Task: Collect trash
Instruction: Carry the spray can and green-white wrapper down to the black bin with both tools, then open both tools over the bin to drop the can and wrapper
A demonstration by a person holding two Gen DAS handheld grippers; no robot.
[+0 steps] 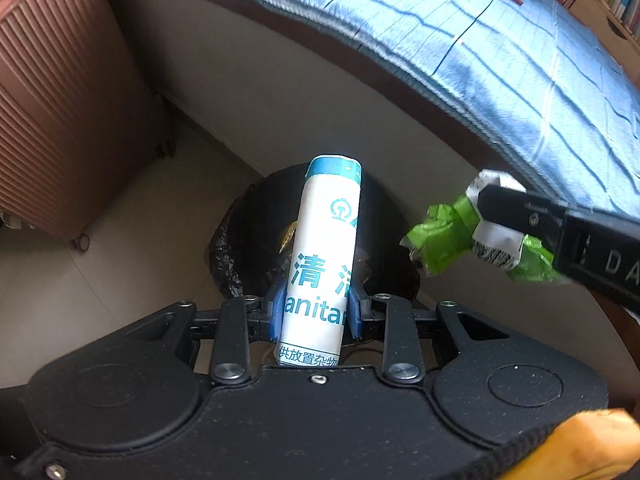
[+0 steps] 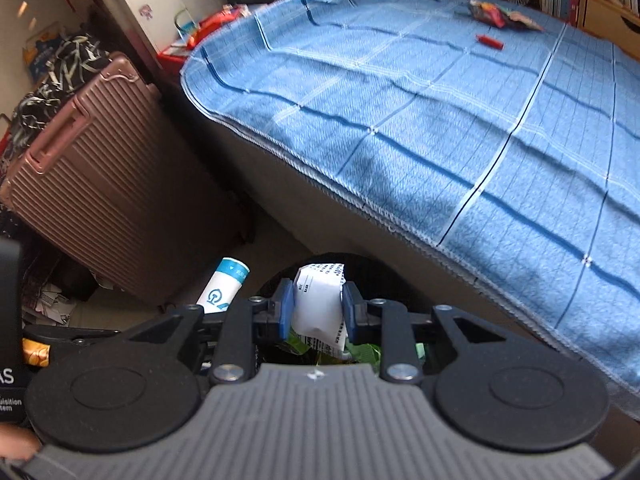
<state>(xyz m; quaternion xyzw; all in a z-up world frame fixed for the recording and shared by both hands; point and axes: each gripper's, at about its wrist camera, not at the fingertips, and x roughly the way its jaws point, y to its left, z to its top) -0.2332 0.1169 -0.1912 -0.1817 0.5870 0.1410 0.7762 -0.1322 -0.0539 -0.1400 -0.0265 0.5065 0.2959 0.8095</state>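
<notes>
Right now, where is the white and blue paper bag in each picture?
Left wrist view: the rolled white and blue sanitary bag stands in the middle, clamped between the left gripper fingers, over the black trash bin.
Right wrist view: only its top end shows at lower left, in front of the pink suitcase.
Shared landmark: the blue checked bed cover.

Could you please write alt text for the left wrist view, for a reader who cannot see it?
The left gripper holds a rolled white-and-blue sanitary bag above a black-lined trash bin on the floor. At right, the right gripper grips a crumpled green-and-white wrapper. A pink suitcase and a bed with a blue blanket lie behind.
</notes>
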